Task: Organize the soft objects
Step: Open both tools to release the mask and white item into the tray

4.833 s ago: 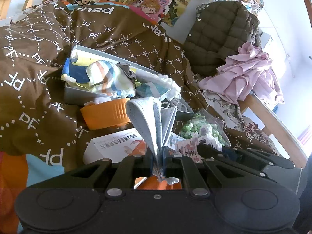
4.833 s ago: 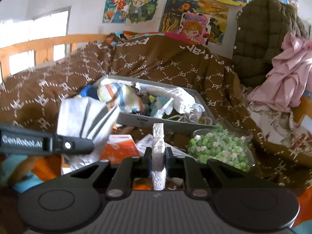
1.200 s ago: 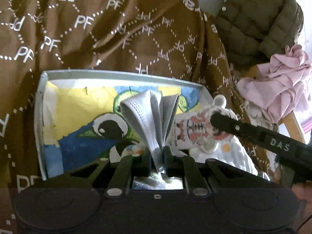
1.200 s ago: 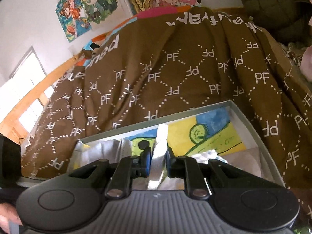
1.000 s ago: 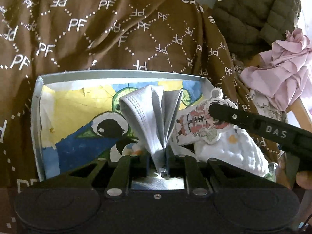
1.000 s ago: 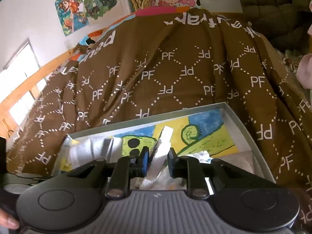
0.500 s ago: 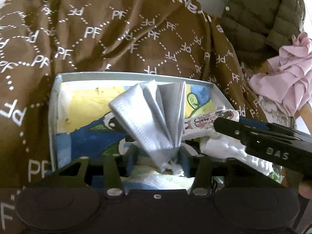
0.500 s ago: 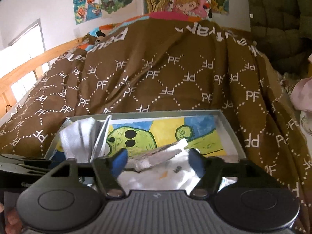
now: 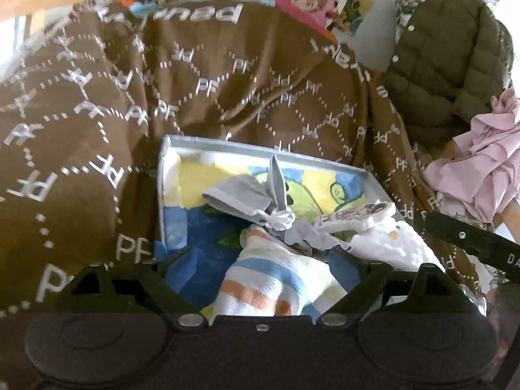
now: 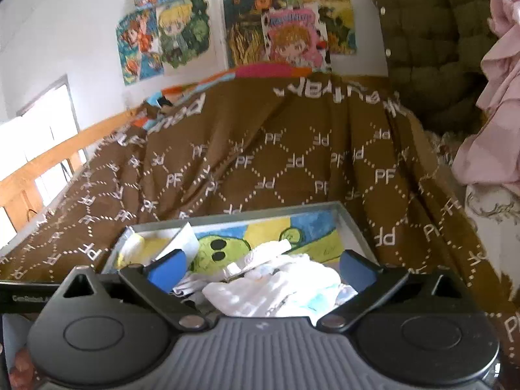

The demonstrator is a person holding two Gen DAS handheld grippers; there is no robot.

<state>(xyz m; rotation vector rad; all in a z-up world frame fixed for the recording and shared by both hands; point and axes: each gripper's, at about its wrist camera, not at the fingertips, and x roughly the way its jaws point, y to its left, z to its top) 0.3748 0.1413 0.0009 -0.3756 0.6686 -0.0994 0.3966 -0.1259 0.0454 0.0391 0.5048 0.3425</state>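
Observation:
A grey box [image 9: 227,144] with a cartoon picture on its floor lies on the brown blanket. A grey pleated face mask [image 9: 240,195] lies loose inside it, beside a flat printed charm [image 9: 354,216], a white fluffy piece [image 9: 390,243] and a striped cloth [image 9: 269,276]. My left gripper [image 9: 263,260] hovers at the box's near side, jaws opening wide and holding nothing. My right gripper [image 10: 261,268] is also opening, its blue pads [image 10: 167,268] apart over white cloths [image 10: 276,289] and touching none. In the right wrist view the mask [image 10: 185,237] stands at the box's [image 10: 260,213] left end.
The brown blanket [image 9: 227,74] with white PF print surrounds the box. An olive quilted jacket [image 9: 448,55] and a pink garment [image 9: 481,169] hang at the right. Cartoon posters [image 10: 292,32] cover the wall, and a wooden rail [image 10: 48,162] runs along the left.
Both grippers opened: the left let go of the grey mask and the right let go of the flat charm, both now lying in the box. Both grippers drew back and slightly up.

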